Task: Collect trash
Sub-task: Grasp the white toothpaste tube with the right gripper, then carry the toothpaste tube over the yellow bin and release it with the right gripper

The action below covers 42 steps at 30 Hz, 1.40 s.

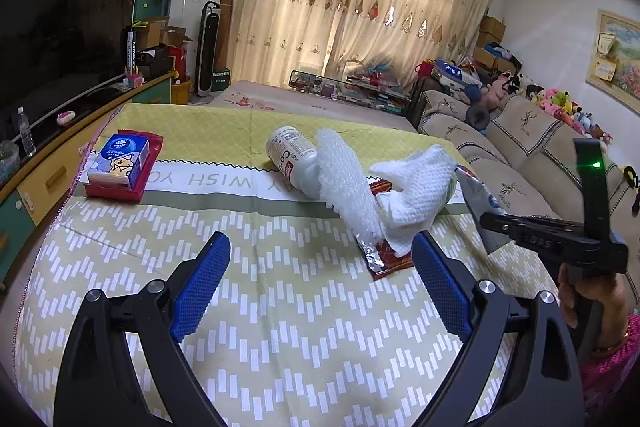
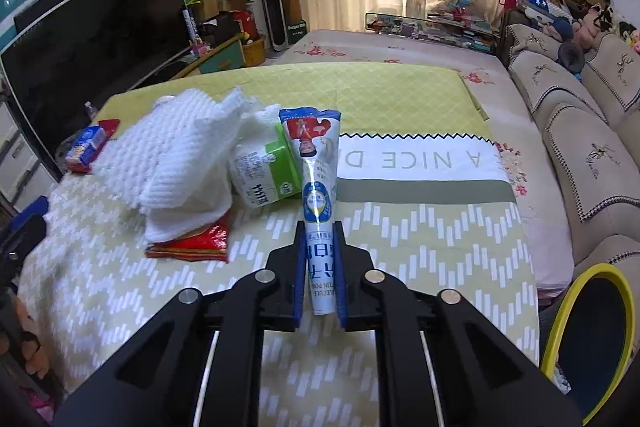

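My right gripper (image 2: 319, 231) is shut on a blue-and-white toothpaste tube (image 2: 316, 163), pads pressing its lower half, its flat end pointing away over the table. The left wrist view shows the same tube (image 1: 474, 201) held at the far right. My left gripper (image 1: 320, 247) stands open low over the yellow-green tablecloth (image 1: 280, 327), nothing between its fingers. Just beyond its right finger lie a red foil wrapper (image 1: 390, 261), a crumpled white paper towel (image 1: 416, 187), bubble wrap (image 1: 348, 183) and a white bottle (image 1: 290, 155) on its side. A green-and-white pack (image 2: 268, 171) sits beside the towel (image 2: 176, 155).
A tissue pack in a red tray (image 1: 120, 163) sits at the table's left side. A yellow-rimmed bin (image 2: 588, 339) stands off the table's near right corner. A sofa (image 2: 580, 155) runs along the right, and a TV cabinet (image 1: 48, 131) along the left.
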Motion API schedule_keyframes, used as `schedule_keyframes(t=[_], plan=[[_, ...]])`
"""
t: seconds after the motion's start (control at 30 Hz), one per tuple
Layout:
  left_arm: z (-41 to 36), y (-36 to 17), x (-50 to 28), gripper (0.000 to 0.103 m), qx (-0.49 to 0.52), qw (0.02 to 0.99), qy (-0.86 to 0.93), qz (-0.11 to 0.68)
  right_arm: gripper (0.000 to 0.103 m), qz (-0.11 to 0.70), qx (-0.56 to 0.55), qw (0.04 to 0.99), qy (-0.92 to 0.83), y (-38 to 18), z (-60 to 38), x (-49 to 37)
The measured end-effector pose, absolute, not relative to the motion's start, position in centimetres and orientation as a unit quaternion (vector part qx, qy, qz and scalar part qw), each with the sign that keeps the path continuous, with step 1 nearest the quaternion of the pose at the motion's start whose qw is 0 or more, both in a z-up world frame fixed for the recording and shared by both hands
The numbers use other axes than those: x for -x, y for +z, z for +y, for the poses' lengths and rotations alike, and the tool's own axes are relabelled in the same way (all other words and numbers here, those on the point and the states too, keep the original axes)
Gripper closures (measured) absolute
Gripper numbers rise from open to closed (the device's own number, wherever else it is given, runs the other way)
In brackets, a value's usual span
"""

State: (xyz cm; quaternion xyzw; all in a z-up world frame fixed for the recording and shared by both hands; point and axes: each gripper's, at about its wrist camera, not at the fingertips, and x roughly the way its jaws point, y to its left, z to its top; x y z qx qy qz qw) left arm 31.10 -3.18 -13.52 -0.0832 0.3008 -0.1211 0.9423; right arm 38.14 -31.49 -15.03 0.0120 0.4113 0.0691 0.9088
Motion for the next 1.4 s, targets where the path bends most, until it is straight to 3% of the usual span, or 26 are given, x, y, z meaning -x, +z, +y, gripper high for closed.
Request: schedule_keyframes(t=[0.43,0.7,1.03,1.1,1.17,1.23,1.4], plan=[[-3.4,-14.0,-31.3,0.012,0.081,0.942,-0.124,0.301,0.092,0.372,-0.094,0.923,0.018,-12.8,-38.6,-29.9],[-3.9,-14.0,-31.2,0.012,0.073,0.942,-0.127,0.301,0.090,0.383,-0.167,0.897,-0.145,-16.0,-51.4,-24.1],[-4.3,-14.0,-31.2,0.012,0.065,0.943,-0.128,0.301,0.088,0.404,-0.204,0.862,-0.230,-20.5,-58.2,-22.1],[-4.3,-14.1,-31.2,0.012,0.064,0.942,-0.129,0.303,0.080,0.404,-0.205,0.859,-0.239,-21.0,-58.7,-22.2],[-4.4,-14.1,-31.2,0.012,0.063,0.942,-0.130,0.303,0.062,0.400,-0.206,0.857,-0.252,-21.2,-59.1,-22.1],[-4.4,-14.0,-31.2,0.012,0.063,0.942,-0.131,0.302,0.055,0.393,-0.210,0.857,-0.258,-21.0,-59.3,-22.0],[-4.5,-13.9,-31.0,0.012,0.060,0.942,-0.134,0.301,0.053,0.389,-0.212,0.859,-0.258,-20.6,-59.1,-21.9]])
